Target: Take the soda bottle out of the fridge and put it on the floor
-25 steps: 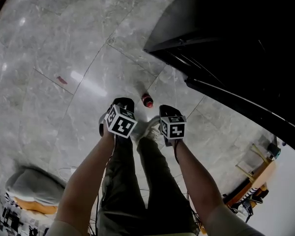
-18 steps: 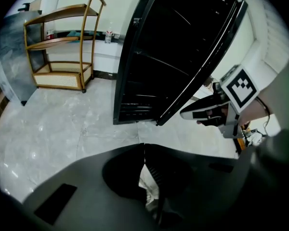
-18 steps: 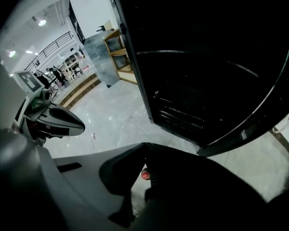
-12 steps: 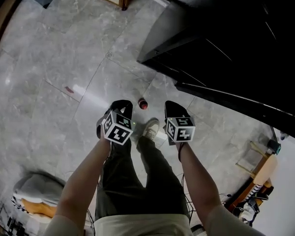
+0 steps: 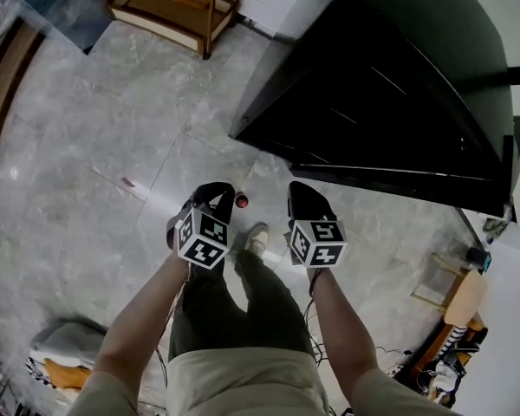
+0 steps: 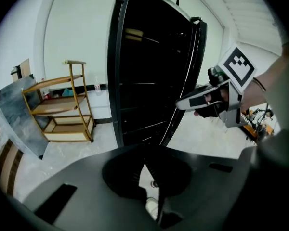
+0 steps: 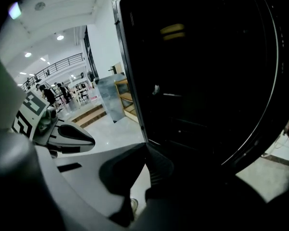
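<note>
Standing on floor (image 5: 87,146) near black fridge (image 5: 390,102), soda bottle (image 5: 241,200) sat untouched; left gripper (image 5: 215,189) and right gripper (image 5: 300,189) hung above it, jaws together, holding nothing.

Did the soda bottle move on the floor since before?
No. The soda bottle still sits at the end of the same floor tile seam, in front of the fridge; only the view shifted.

soda bottle (image 5: 241,200) too small for detail

Head view looks steeply down from above the floor (image 5: 78,146), fridge (image 5: 390,102) at 1 o'clock; both gripper views face that fridge level, close
</note>
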Demonstrator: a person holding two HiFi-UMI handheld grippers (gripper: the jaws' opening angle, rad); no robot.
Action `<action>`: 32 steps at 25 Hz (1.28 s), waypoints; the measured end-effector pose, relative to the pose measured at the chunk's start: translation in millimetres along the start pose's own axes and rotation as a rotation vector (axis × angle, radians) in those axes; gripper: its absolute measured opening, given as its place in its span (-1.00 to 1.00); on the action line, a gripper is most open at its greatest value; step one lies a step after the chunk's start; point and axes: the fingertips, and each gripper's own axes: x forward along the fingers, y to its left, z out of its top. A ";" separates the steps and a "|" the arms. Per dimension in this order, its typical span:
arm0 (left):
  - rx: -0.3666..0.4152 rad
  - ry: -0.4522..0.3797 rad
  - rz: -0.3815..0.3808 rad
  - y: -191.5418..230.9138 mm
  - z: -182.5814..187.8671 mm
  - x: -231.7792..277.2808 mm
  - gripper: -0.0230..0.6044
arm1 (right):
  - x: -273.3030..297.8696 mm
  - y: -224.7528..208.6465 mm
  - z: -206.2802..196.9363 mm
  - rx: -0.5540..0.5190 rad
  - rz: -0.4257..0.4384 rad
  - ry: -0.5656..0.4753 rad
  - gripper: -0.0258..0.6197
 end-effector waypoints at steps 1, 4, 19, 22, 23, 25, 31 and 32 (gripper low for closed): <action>0.014 -0.018 0.000 -2.8 13.9 -8.6 -0.91 | -12.8 0.4 14.3 -0.003 -0.003 -0.023 -0.93; 0.042 -0.067 0.000 -8.2 58.0 -31.4 -0.91 | -46.9 1.4 61.4 -0.025 -0.007 -0.096 -0.93; 0.175 -0.323 0.025 -56.3 242.6 -190.5 -0.91 | -242.0 55.6 243.6 -0.100 0.017 -0.407 -0.93; 0.209 -0.366 0.035 -63.2 267.1 -223.0 -0.91 | -276.1 65.7 263.5 -0.129 0.019 -0.451 -0.93; 0.217 -0.384 0.039 -64.8 275.7 -234.1 -0.91 | -287.0 68.7 270.2 -0.138 0.021 -0.465 -0.93; 0.223 -0.421 0.050 -66.5 293.0 -257.2 -0.91 | -306.9 76.3 283.7 -0.155 0.041 -0.483 -0.93; 0.247 -0.533 0.054 -86.7 336.9 -319.9 -0.91 | -369.1 93.6 321.3 -0.205 0.079 -0.584 -0.93; 0.257 -0.555 0.057 -90.9 344.2 -330.5 -0.91 | -380.9 94.7 328.0 -0.210 0.076 -0.609 -0.93</action>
